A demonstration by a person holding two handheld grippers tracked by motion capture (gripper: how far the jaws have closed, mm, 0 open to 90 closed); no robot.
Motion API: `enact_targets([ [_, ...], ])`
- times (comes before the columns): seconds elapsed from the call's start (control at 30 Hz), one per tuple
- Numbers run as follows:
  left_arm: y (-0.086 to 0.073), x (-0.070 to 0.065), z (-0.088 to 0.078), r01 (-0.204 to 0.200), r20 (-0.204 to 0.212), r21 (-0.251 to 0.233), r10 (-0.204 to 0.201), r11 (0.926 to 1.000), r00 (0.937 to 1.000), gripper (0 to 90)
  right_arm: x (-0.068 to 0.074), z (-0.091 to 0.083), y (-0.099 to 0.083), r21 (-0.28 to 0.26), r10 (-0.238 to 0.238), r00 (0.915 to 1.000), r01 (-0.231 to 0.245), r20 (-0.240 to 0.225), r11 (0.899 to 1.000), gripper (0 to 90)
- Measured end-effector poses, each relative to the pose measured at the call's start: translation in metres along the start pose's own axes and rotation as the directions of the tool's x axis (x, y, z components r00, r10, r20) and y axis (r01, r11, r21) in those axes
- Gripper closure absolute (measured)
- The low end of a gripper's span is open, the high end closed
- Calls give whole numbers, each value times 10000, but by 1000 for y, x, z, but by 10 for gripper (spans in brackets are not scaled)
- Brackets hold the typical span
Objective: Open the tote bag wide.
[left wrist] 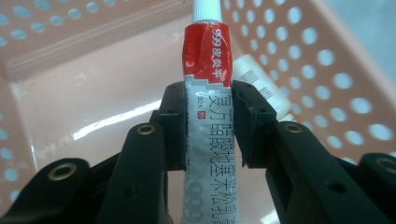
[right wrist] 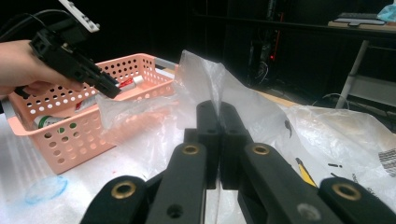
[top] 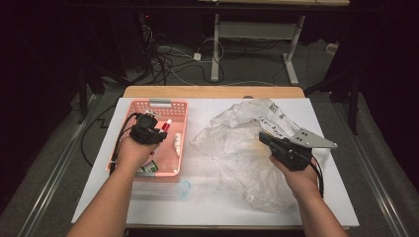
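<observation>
My left gripper is shut on a red and silver tube with a white cap, held above the pink perforated basket. In the high view the left gripper hangs over the basket with the tube's red end sticking out. My right gripper is shut on a raised fold of the clear plastic bag. From above, the right gripper pinches the bag near its middle. The left gripper and tube also show in the right gripper view.
More tubes lie in the basket, a white one and a green and white one. A clear tube with a blue cap lies on the white table in front of the basket. Cables and desk legs stand beyond the far edge.
</observation>
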State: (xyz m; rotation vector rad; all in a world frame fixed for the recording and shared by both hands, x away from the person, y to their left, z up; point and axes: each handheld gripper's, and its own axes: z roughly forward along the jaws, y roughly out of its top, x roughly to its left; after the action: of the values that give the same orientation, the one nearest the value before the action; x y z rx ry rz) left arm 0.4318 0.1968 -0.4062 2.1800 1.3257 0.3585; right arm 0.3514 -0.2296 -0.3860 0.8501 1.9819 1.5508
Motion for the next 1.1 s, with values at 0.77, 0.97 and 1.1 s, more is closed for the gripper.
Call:
enact_targets([
  [0.77, -39, -22, -37, -217, 528, -2413, 355, 9702, 9980, 664, 5, 0, 1, 25, -73, 9999, 73, -81, 10000, 900],
  [0.97, -50, -26, -42, -29, 781, -2957, 272, 9553, 9966, 663, 6, -1, 1, 27, -179, 9998, 179, -103, 9998, 900],
  [1.1, -56, -28, -46, 1, 906, -3235, 308, 9462, 9954, 663, 7, -2, 1, 35, -180, 9998, 180, -85, 9998, 900],
])
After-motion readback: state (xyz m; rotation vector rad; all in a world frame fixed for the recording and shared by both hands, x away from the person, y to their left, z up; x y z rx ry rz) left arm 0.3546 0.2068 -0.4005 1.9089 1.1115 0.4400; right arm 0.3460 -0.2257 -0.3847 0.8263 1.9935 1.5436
